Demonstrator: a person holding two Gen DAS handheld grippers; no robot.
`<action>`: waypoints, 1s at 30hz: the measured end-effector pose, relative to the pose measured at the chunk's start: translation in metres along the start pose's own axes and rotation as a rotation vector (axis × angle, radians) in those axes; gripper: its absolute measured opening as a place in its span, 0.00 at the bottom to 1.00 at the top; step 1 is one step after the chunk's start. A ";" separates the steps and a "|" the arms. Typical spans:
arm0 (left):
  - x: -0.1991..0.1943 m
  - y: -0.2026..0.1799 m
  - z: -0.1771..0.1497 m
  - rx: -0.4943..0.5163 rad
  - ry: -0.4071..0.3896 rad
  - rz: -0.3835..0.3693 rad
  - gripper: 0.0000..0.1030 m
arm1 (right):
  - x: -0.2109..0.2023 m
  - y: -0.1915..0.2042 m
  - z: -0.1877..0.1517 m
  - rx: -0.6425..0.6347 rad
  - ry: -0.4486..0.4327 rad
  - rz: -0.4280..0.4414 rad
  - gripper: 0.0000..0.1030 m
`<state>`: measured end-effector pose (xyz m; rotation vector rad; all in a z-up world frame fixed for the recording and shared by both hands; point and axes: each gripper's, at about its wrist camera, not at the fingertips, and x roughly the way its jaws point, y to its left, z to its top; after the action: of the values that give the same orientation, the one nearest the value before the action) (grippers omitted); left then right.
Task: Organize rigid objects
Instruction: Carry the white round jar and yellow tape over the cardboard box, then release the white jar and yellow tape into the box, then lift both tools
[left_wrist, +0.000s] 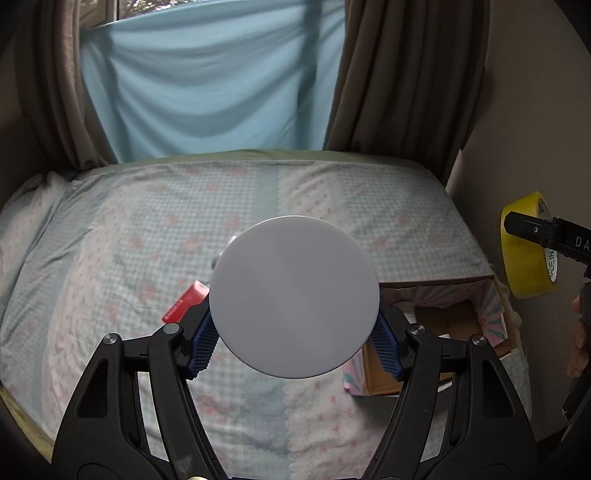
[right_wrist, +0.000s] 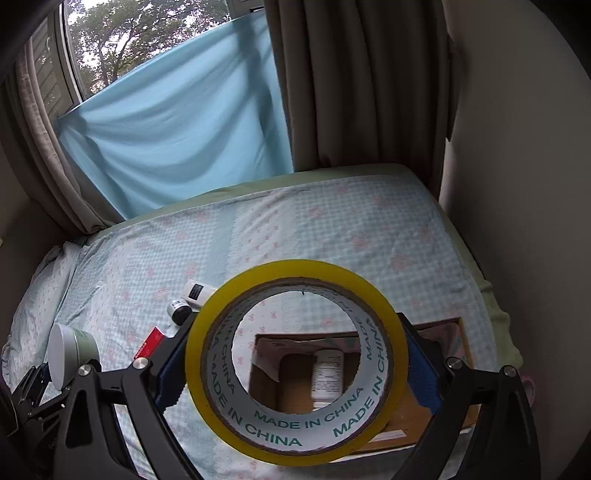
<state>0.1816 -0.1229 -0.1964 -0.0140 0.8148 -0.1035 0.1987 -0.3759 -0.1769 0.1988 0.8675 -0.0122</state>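
Tape roll (right_wrist: 295, 362) hung above open cardboard box (right_wrist: 454, 328) on bed (right_wrist: 332, 229); right gripper (right_wrist: 295, 369) clenched across outer rim at 3 and 9 o'clock. Judged light, stiff, slick-sided. Jar (left_wrist: 294, 297), white lid toward camera, clamped in left gripper (left_wrist: 294, 332); probably heavier, smooth. Red packet (right_wrist: 149, 341), small bottles (right_wrist: 188, 299) loose at 10 o'clock.

"MADE IN CHINA" repeated in green inside the tape roll (right_wrist: 295, 363) core
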 end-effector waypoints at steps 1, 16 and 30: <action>0.002 -0.012 0.001 0.009 0.005 -0.018 0.66 | -0.004 -0.012 -0.001 0.012 0.004 -0.011 0.93; 0.068 -0.145 -0.020 0.165 0.146 -0.141 0.66 | 0.021 -0.122 -0.035 0.156 0.155 -0.048 0.93; 0.152 -0.182 -0.060 0.292 0.319 -0.128 0.66 | 0.118 -0.134 -0.055 0.252 0.365 0.017 0.93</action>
<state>0.2259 -0.3167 -0.3379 0.2314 1.1110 -0.3513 0.2212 -0.4897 -0.3233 0.4540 1.2288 -0.0714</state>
